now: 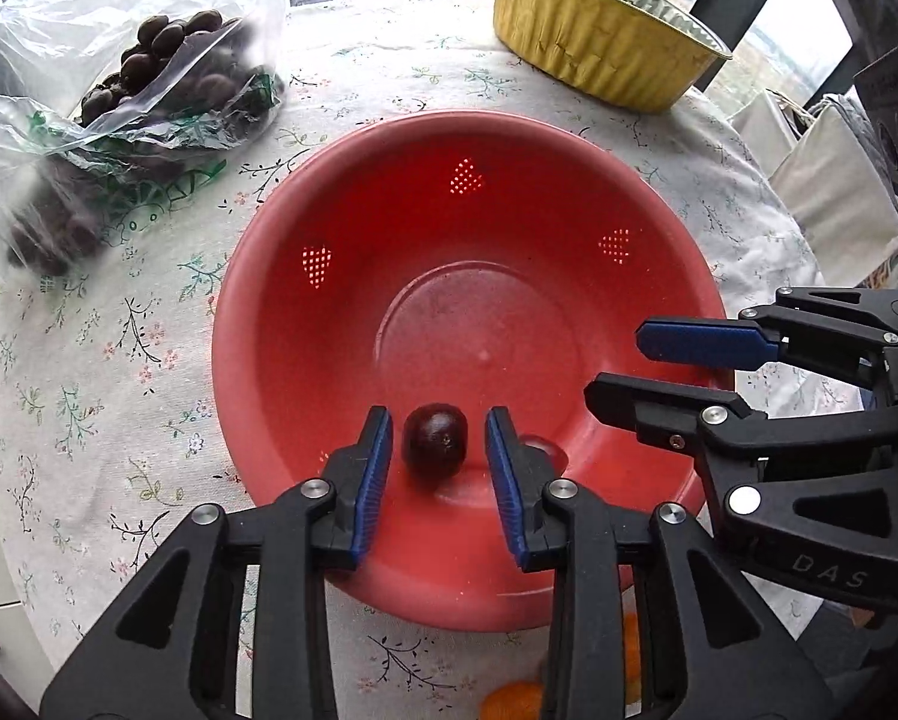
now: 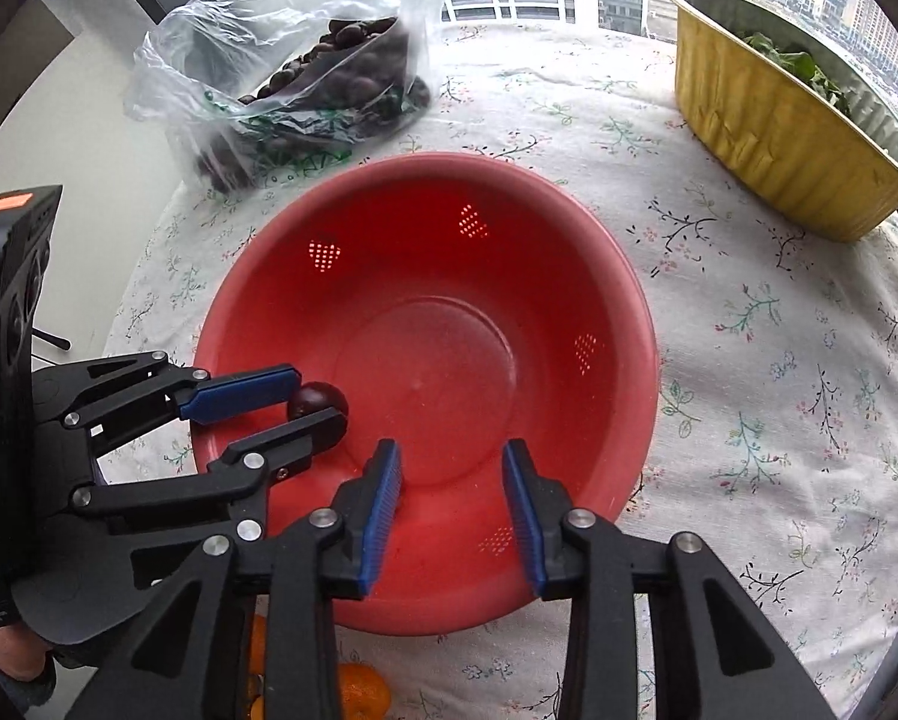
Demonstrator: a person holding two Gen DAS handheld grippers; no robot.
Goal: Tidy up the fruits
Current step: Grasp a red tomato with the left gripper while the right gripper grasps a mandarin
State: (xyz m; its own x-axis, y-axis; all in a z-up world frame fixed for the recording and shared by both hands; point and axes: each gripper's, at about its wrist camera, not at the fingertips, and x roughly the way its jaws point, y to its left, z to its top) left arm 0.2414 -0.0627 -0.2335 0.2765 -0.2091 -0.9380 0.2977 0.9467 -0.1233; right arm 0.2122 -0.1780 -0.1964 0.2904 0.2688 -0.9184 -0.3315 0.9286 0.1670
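Round surface (image 1: pixel 119 360) under a floral cloth carried everything. Red colander bowl (image 1: pixel 329 360) sat at its middle, taken here as the landmark. Beyond the bowl to one side lay a clear plastic bag (image 1: pixel 59 120) of dark fruits; beyond it to the other side stood a gold foil tray (image 1: pixel 598 48) with greens. Oranges (image 2: pixel 359 690) showed at the bowl's near edge. Left gripper (image 1: pixel 438 456) hung over the bowl's near wall, jaws apart, one dark plum (image 1: pixel 435 441) lying loose between them, pads not touching. Right gripper (image 2: pixel 451 510) hovered beside it over the bowl, jaws apart, empty.
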